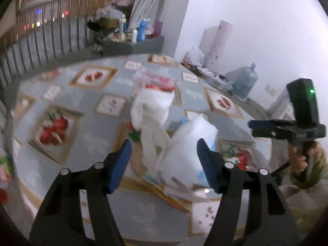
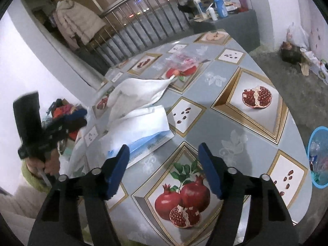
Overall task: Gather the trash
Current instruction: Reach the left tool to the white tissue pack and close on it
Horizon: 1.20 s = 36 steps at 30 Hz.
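Note:
A round table [image 1: 82,98] with a pomegranate-print cloth carries the trash. A crumpled white plastic bag [image 1: 151,110] lies mid-table, and a white and blue plastic wrapper [image 1: 192,135] rests nearer me. A clear bag with red contents [image 1: 157,80] lies farther back. My left gripper [image 1: 164,143] is open, with the wrapper and a tail of the white bag between its blue pads, untouched as far as the blur shows. My right gripper [image 2: 164,146] is open over bare cloth, empty, with the wrapper [image 2: 143,127] just left of it. The white bag [image 2: 139,92] and clear bag [image 2: 182,61] lie beyond.
A blue bin [image 2: 318,157] holding plastic stands on the floor to the table's right. A metal railing [image 2: 131,20] runs behind the table. A grey cabinet [image 2: 225,26] with bottles, a water jug [image 1: 246,82] and floor clutter line the wall.

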Each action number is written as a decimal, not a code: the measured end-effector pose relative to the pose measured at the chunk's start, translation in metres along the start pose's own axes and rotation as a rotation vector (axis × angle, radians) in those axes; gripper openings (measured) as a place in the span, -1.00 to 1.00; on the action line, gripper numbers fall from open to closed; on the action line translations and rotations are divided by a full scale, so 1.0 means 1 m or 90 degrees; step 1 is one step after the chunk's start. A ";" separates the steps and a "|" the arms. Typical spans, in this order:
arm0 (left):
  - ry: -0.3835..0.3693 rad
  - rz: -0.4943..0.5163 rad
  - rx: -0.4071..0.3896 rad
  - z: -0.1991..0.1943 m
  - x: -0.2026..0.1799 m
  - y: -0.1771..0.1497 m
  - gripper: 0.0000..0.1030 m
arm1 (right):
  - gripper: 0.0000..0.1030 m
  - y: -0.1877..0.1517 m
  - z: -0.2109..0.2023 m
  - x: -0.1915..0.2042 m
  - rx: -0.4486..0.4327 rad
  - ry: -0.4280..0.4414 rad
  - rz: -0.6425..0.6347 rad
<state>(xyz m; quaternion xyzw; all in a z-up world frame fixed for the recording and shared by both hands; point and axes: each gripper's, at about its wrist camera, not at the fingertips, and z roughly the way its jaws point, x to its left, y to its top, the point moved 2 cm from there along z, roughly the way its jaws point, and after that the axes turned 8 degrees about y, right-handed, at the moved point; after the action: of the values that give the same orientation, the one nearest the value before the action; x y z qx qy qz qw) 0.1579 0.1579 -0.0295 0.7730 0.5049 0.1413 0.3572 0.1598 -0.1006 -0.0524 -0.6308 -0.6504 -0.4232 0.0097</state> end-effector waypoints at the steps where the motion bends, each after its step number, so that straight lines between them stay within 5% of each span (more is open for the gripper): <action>1: -0.014 -0.019 0.014 0.004 0.002 -0.007 0.07 | 0.27 0.001 0.001 -0.001 0.000 0.003 0.006; 5: -0.033 -0.070 0.070 0.028 0.007 -0.034 -0.09 | 0.26 0.003 0.003 -0.006 0.001 0.004 0.020; 12: -0.103 -0.133 0.082 0.038 -0.003 -0.050 -0.24 | 0.26 0.003 -0.006 -0.020 -0.013 -0.008 0.040; 23: -0.237 -0.096 0.138 0.068 -0.095 -0.068 -0.24 | 0.26 0.002 -0.038 -0.056 -0.060 -0.038 0.086; 31: -0.193 -0.046 0.109 0.050 -0.098 -0.059 -0.24 | 0.26 -0.001 -0.053 -0.071 -0.076 -0.038 0.104; 36: -0.090 -0.064 0.068 0.030 -0.066 -0.048 -0.24 | 0.26 -0.003 -0.049 -0.074 -0.068 -0.031 0.105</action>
<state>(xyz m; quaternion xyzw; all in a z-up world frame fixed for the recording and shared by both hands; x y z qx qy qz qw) 0.1128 0.0986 -0.0743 0.7728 0.5231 0.0412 0.3569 0.1472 -0.1881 -0.0629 -0.6917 -0.5729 -0.4396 -0.0050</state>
